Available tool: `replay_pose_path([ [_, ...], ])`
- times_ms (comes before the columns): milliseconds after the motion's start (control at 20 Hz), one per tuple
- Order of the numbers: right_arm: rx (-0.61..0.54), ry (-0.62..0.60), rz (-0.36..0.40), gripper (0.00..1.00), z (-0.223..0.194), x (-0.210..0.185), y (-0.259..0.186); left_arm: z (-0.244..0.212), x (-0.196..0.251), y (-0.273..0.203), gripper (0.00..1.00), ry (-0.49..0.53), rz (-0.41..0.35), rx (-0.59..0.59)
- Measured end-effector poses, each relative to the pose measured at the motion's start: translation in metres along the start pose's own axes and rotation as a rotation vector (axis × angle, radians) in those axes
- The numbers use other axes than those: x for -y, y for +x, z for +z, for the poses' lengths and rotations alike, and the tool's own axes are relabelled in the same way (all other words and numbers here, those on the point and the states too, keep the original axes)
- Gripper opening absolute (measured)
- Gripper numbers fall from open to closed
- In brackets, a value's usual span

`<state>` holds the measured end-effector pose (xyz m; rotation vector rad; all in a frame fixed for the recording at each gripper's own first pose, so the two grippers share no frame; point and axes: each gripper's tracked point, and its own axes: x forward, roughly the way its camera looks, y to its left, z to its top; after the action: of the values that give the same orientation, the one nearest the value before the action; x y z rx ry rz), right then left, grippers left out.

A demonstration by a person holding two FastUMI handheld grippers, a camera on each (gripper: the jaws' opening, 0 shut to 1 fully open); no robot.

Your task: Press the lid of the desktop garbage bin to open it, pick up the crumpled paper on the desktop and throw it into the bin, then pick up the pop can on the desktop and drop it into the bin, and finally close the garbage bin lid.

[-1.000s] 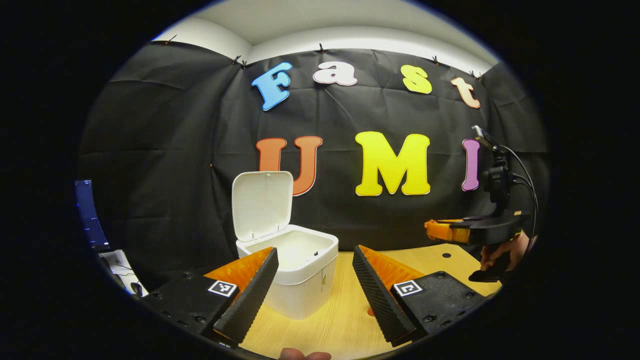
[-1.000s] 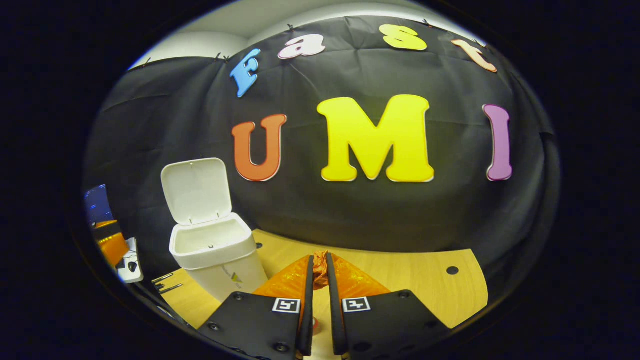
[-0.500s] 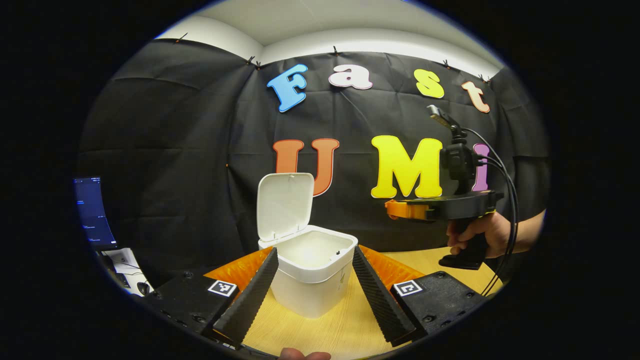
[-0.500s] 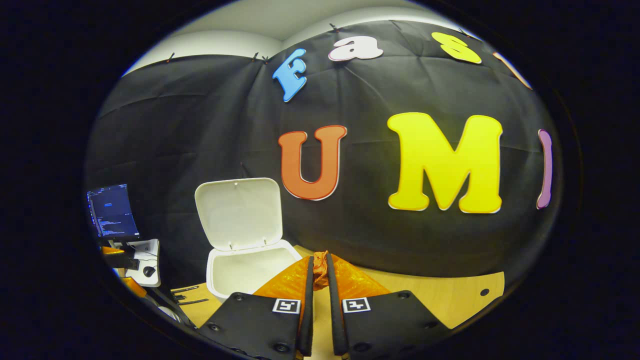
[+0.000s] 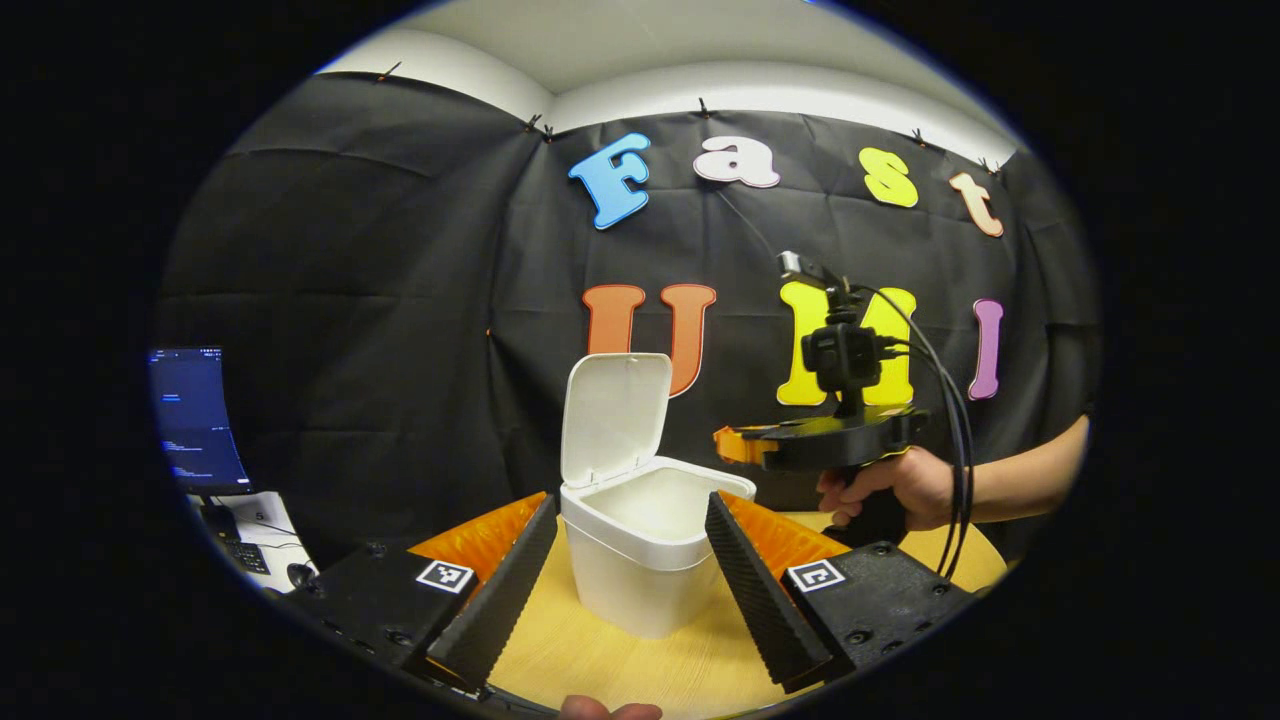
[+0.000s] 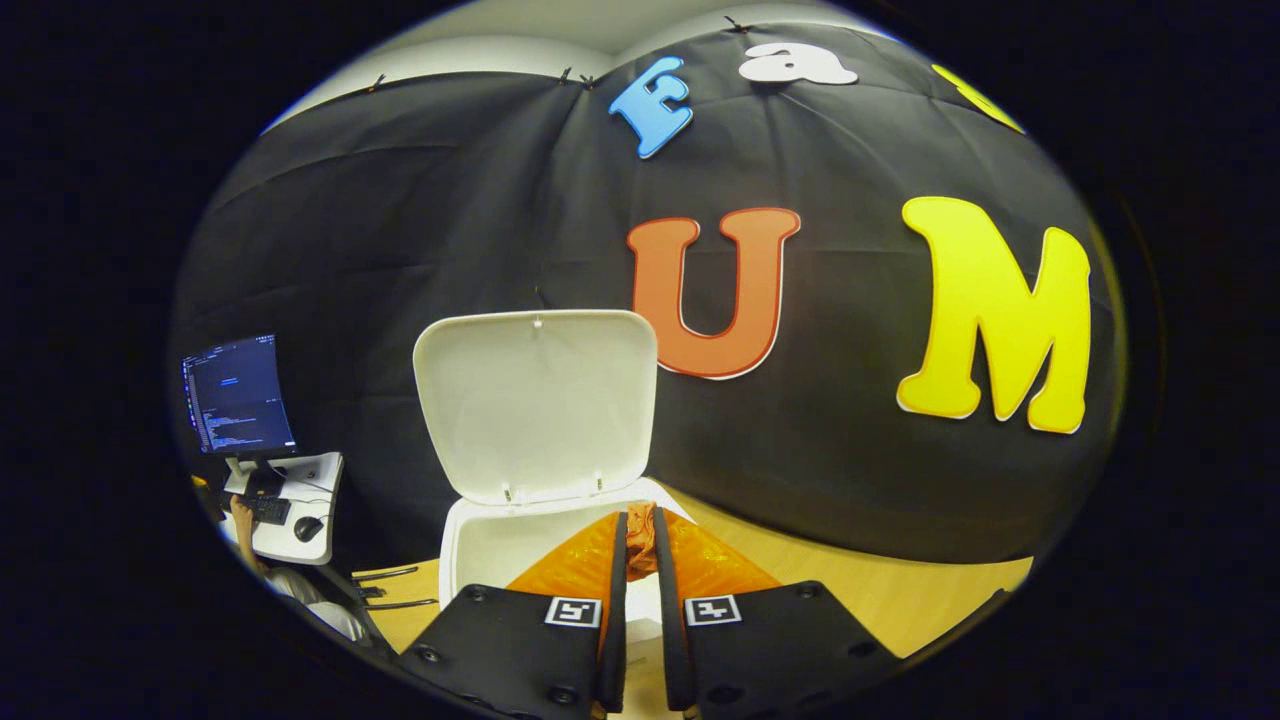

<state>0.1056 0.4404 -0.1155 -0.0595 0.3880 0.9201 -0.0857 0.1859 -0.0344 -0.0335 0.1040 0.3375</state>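
In the last second you have carried the right gripper (image 5: 728, 445) in from well to the right of the bin (image 5: 640, 590). It now hangs just to the right of the bin's rim, level with the lower part of the raised lid (image 5: 612, 415), with your hand (image 5: 885, 490) behind it. In the right gripper view the lid (image 6: 540, 400) has grown large and stands upright directly ahead, above the bin's open mouth (image 6: 480, 550).

The right gripper's (image 6: 640, 515) fingers are drawn together with only a slit between them, and I cannot make out anything pinched there. The left gripper (image 5: 628, 500) has swung round to face the bin. Its fingers are spread wide and empty, short of the bin and apart from it above the desktop (image 5: 560, 660).

With clenched tongs closing on an open lid, my reading is that the throwing is done and you are going for the last step, pushing the lid down. How deep the bin is filled is hidden, so I cannot confirm the paper and can are inside.

No brand or label on the bin is legible from here. The square black-and-white markers (image 5: 445, 576) on the gripper bodies carry patterns, not words. The monitor (image 5: 195, 420), far left of the bin, is too small to read.
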Motion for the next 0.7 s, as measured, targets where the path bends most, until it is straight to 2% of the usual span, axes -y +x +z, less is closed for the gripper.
replay_pose_path([
  [300, -0.088, -0.020, 0.009, 0.19, -0.030, -0.014, 0.033, -0.008, -0.014, -0.005, 0.98, -0.005, 0.024, -0.017],
  [700, -0.157, -0.024, 0.006, 0.27, -0.053, -0.017, 0.040, -0.013, -0.026, -0.002, 0.98, 0.000, 0.047, -0.023],
])
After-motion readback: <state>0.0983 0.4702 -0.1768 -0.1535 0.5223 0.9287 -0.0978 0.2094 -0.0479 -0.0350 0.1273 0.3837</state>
